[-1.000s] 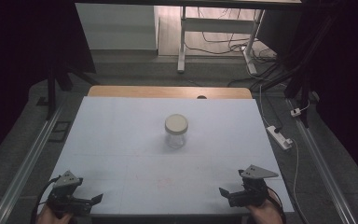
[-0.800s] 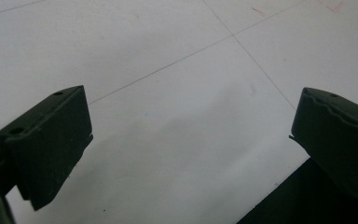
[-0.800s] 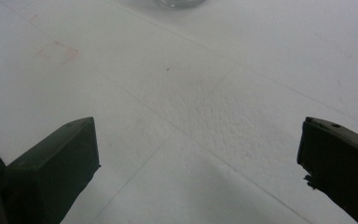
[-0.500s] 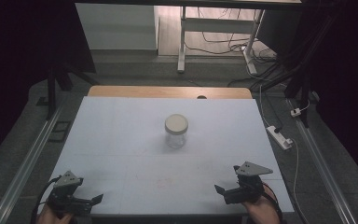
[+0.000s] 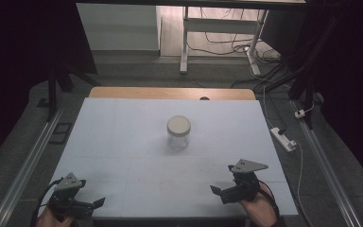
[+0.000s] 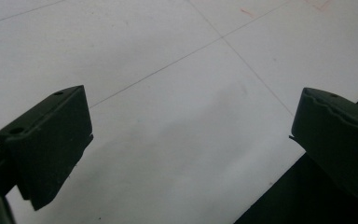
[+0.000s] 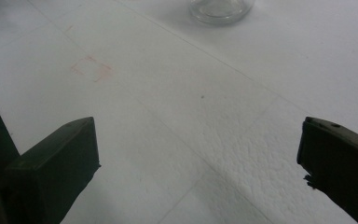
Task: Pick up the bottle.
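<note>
A lidded glass jar (image 5: 178,133) was seen upright at the centre of the white bench (image 5: 123,142), well apart from both grippers. The left gripper (image 5: 90,204) was held at the lower left of the high view and the right gripper (image 5: 219,191) at the lower right, each with jaws spread wide and nothing gripped. The jar's base (image 7: 221,9) was caught at the top of the right gripper view.
</note>
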### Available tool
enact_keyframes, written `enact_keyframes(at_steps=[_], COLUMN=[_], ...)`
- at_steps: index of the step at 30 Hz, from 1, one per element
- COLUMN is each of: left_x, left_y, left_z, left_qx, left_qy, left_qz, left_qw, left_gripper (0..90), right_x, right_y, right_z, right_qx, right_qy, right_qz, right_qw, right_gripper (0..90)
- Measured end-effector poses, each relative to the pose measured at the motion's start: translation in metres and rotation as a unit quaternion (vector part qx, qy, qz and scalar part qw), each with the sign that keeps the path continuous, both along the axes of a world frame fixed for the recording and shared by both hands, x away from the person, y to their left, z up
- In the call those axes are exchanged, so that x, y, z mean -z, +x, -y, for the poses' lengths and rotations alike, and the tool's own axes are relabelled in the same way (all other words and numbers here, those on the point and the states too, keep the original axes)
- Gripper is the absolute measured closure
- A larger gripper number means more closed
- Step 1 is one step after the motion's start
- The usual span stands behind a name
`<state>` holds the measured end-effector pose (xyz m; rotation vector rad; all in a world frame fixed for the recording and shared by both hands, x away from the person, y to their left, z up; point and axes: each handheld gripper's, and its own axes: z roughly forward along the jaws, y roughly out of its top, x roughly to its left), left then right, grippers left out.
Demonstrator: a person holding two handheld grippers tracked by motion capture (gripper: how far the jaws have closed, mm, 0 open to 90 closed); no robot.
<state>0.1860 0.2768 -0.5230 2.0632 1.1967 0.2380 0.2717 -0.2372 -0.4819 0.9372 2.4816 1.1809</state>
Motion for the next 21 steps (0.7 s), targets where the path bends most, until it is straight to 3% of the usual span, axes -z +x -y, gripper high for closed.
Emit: enact_keyframes(at_steps=[8,21], left_x=[0.002,0.003], left_y=[0.002,0.003], left_z=[-0.001,0.000], left_qx=[0.012,0.006], left_qy=[-0.016,-0.010], left_qz=[-0.009,-0.015], left_qw=[0.9998,0.9998], left_gripper=[0.0,0.0], right_x=[-0.004,-0.008], right_y=[0.010,0.032], right_z=[-0.011,-0.031], right_qx=[-0.012,-0.029], right_qy=[0.011,0.012], right_qz=[-0.004,-0.004], right_qw=[0.9998,0.9995], right_gripper=[0.0,0.0])
